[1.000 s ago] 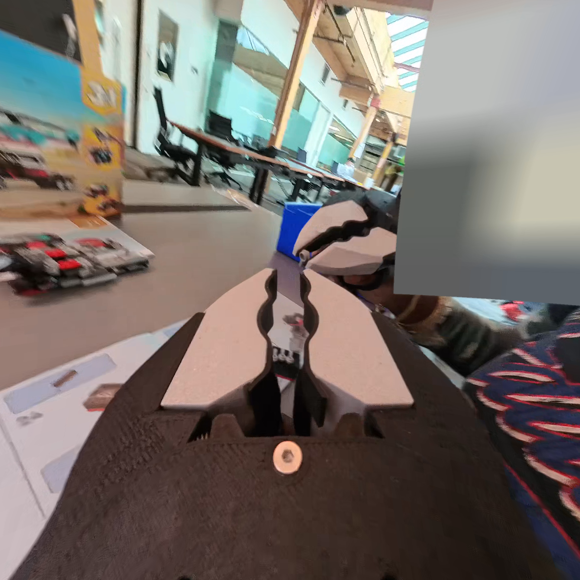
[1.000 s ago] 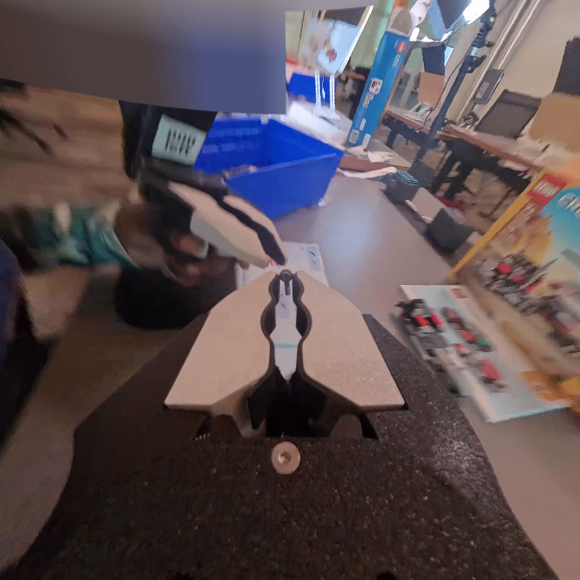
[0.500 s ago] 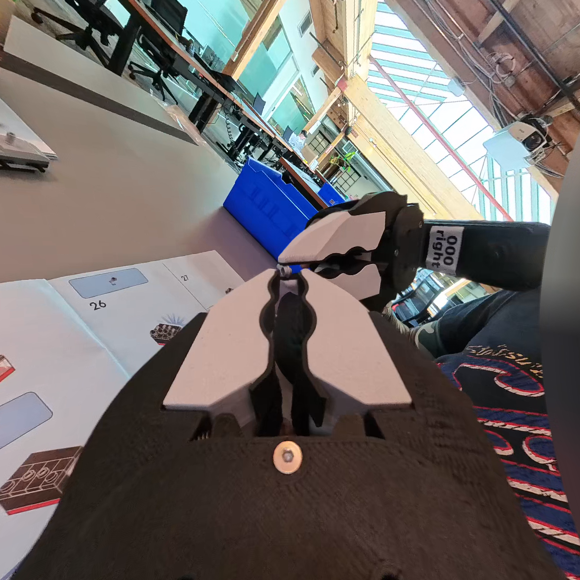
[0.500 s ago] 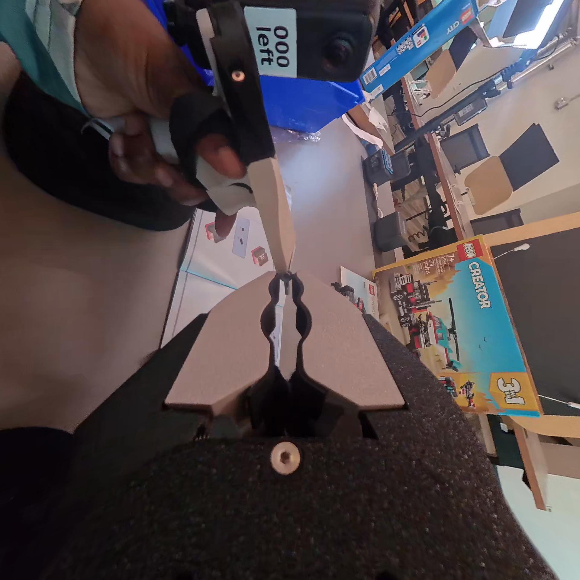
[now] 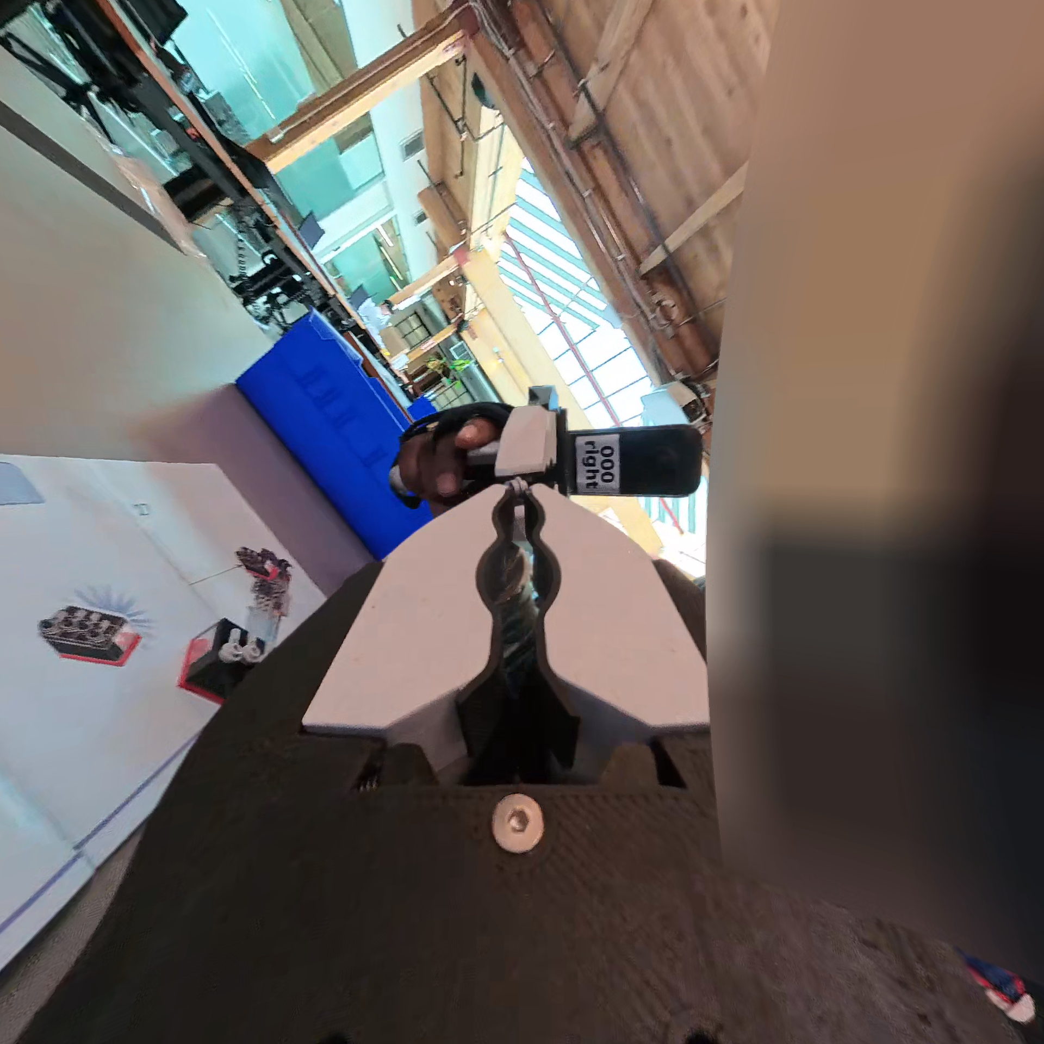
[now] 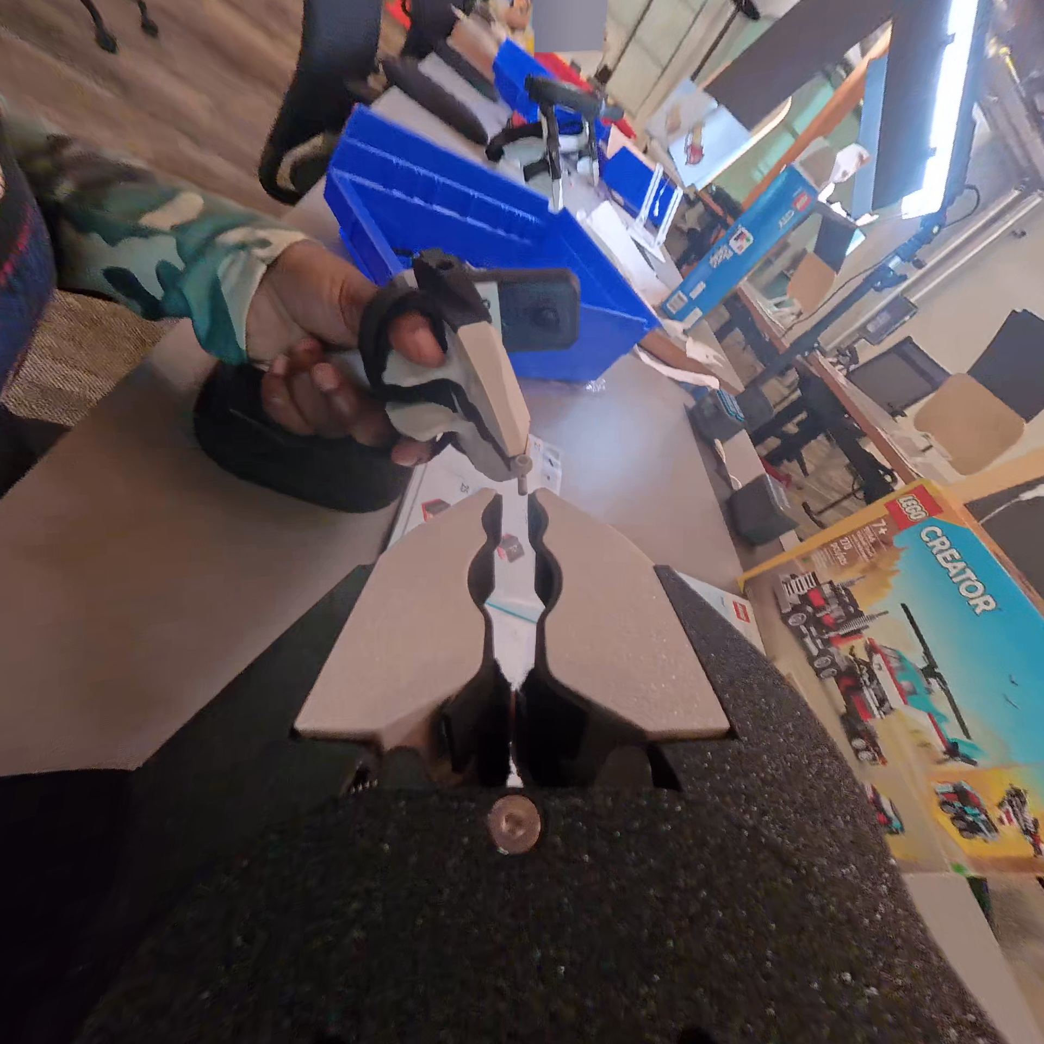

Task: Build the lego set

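Two tools meet tip to tip: left tool [image 6: 517, 466] pinches a small grey pin [image 6: 522, 473]; right tool [image 6: 514, 497], narrowly parted, could knock it loose.

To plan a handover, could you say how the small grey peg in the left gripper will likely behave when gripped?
The small grey peg looks rigid plastic, probably very light. Round and tiny, held only at the left gripper tips, it could swivel or slip out. Dropped, it would likely roll.

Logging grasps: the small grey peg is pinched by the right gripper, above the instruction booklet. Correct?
No: the left gripper pinches the small grey peg above the instruction booklet; the right gripper is open. The right wrist view shows it.
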Tool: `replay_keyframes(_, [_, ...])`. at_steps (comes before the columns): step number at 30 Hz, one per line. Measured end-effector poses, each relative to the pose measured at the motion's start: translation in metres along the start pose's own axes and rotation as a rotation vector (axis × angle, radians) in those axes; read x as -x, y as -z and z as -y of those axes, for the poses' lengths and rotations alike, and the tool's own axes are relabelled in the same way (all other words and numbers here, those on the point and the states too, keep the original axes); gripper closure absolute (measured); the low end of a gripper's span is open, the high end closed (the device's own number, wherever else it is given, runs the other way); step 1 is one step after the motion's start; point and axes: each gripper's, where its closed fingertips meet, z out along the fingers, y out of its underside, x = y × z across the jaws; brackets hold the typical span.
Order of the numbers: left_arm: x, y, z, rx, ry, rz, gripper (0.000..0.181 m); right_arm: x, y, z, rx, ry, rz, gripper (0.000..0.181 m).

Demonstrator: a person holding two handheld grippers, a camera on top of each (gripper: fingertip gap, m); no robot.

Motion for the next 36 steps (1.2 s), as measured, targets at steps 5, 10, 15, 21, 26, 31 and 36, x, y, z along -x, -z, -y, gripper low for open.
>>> replay_keyframes(5, [0.002, -0.002, -0.002, -0.012, 0.030, -0.005, 0.178, -0.001, 0.001, 0.002, -0.025, 0.009, 0.006, 0.176])
replay_keyframes(10, [0.002, -0.005, -0.005, -0.006, 0.037, -0.005, 0.178, -0.001, 0.001, -0.002, -0.016, 0.010, 0.009, 0.176])
replay_keyframes(15, [0.003, -0.007, -0.005, -0.007, 0.037, -0.009, 0.178, -0.001, 0.003, -0.003, -0.025, -0.009, 0.025, 0.178])
replay_keyframes(21, [0.019, -0.006, -0.013, 0.085, -0.144, 0.138, 0.165, 0.005, 0.014, -0.019, -0.020, -0.151, 0.131, 0.178])
replay_keyframes(26, [0.059, 0.011, -0.038, 0.397, -0.482, 0.490, 0.146, 0.046, 0.023, -0.072, 0.165, -0.277, 0.397, 0.178])
replay_keyframes(31, [0.063, 0.010, -0.056, 0.549, -0.686, 0.552, 0.170, 0.068, 0.012, -0.091, 0.222, -0.286, 0.515, 0.179])
replay_keyframes(36, [0.074, 0.019, -0.071, 0.722, -0.800, 0.630, 0.176, 0.074, 0.006, -0.097, 0.242, -0.280, 0.570, 0.179])
